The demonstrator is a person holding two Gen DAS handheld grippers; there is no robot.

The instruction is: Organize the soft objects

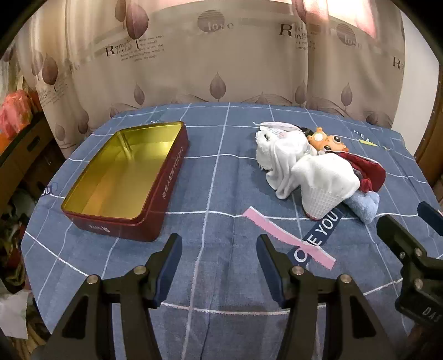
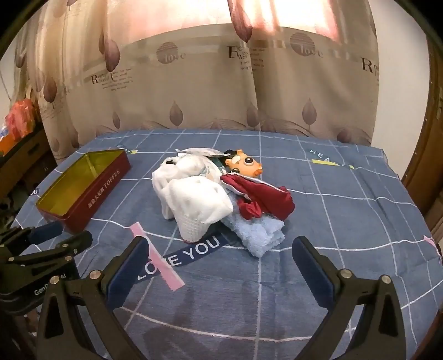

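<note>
soft objects [image 2: 210, 199] lie heaped right of the empty tin [image 1: 124, 180] on the bed.
nothing sorted yet: left gripper [image 1: 218, 268] and right gripper [image 2: 218, 268] hover near, jaws released; next, probably grasping one cloth.

The tin [image 2: 83, 191] reads "TOFFEE", the bedsheet [image 2: 332, 221] "LOVE YOU", the curtain [image 2: 193, 83] apparently "love"

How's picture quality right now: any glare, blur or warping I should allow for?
Left wrist view: sharp, strong fisheye bending at the edges, bright reflection inside the tin. Right wrist view: slightly softer, backlit curtain blown out at the top, soft pile evenly lit.
</note>
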